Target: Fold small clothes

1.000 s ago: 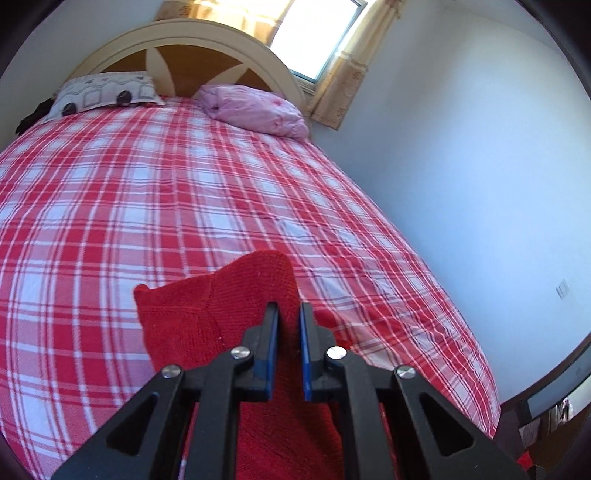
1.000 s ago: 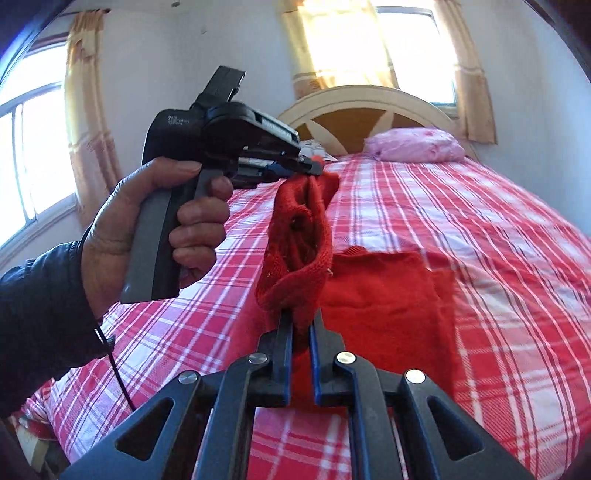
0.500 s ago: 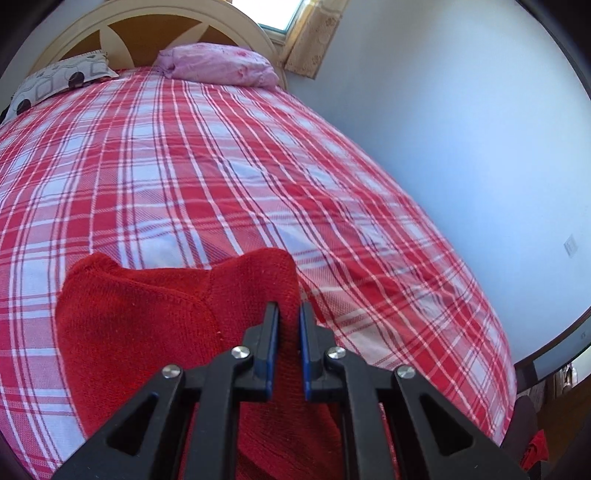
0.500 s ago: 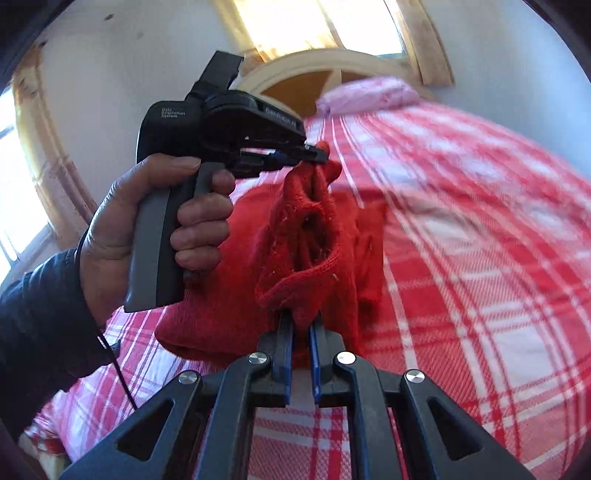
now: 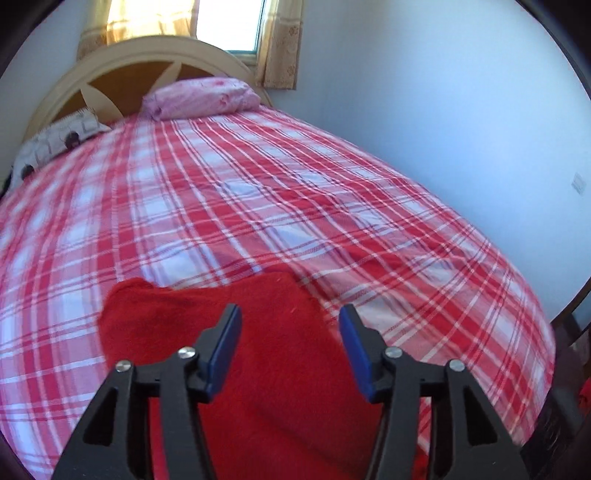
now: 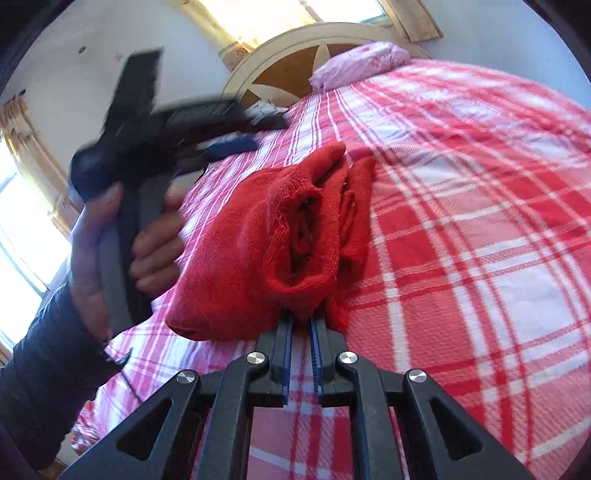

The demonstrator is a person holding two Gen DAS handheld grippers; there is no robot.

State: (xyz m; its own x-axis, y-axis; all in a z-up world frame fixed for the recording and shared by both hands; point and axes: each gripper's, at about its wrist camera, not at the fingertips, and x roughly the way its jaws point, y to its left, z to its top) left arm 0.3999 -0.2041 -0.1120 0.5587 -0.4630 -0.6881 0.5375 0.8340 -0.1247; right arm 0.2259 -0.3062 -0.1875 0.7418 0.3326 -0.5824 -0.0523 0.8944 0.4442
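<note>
Garment: a red knitted garment (image 6: pixel 258 236) lies on the bed, near the foot end on the side away from the wall. In the right wrist view it is bunched, with a ribbed opening gaping toward the camera and a narrower flap folded beside it. In the left wrist view (image 5: pixel 258 354) its top layer looks flat and smooth.
Right tool: the right tool (image 6: pixel 300 325) is clamped on the near edge of the garment; red knit fills the narrow gap between the two blue pads.
Left tool: the left tool (image 5: pixel 290 314) has just been opening. Its blue-lined fingers (image 5: pixel 229 339) stand well apart above the garment, and the cloth lies below them, not pinched. In the right wrist view this tool (image 6: pixel 236 134) is blurred and hangs clear of the cloth, beyond its far left corner.
Left hand: a hand (image 6: pixel 110 251) in a dark sleeve (image 6: pixel 44 369) grips the grey handle of the left tool.
Bed: a red, pink and white checked cover (image 5: pixel 295 192) spreads over the whole mattress.
Pillows: a pink pillow (image 5: pixel 199 96) and a white patterned pillow (image 5: pixel 55 138) lie at the head end.
Headboard: a cream arched headboard (image 5: pixel 155 51) with brown panels.
Beyond: a curtained window (image 5: pixel 229 26) above the headboard and a pale wall (image 5: pixel 461 110) along the far side of the bed.
</note>
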